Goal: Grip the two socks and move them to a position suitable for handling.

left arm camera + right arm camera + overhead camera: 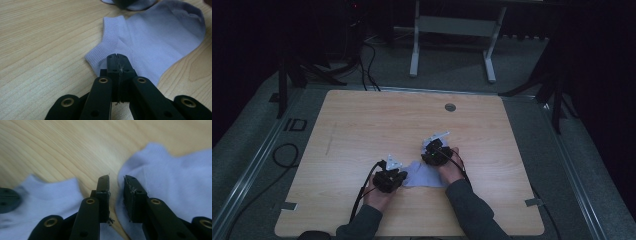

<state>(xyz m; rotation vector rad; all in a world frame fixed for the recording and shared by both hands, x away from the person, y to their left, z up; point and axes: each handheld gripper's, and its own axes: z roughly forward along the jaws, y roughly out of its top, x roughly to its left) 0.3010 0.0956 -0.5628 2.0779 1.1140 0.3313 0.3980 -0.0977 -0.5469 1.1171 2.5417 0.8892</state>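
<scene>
Socks: one [155,37], pale lilac, lower centre on wood table [362,130]; left gripper [117,61] pinches its cuff, right gripper [117,186] slightly parted, empty; dark room.

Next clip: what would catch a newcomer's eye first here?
A pale lilac sock lies on the wooden table near its front edge, between the two hand-held grippers. The left gripper is shut at the sock's ribbed cuff; the right gripper hovers open over the fabric.

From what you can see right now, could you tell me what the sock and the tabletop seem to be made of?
The sock looks like a soft, matte, pale lilac knit, probably cotton blend: its cuff is ribbed and fine stitches show. The tabletop looks like light wood or wood-effect laminate, judging by its printed-looking grain and faint sheen.
</scene>
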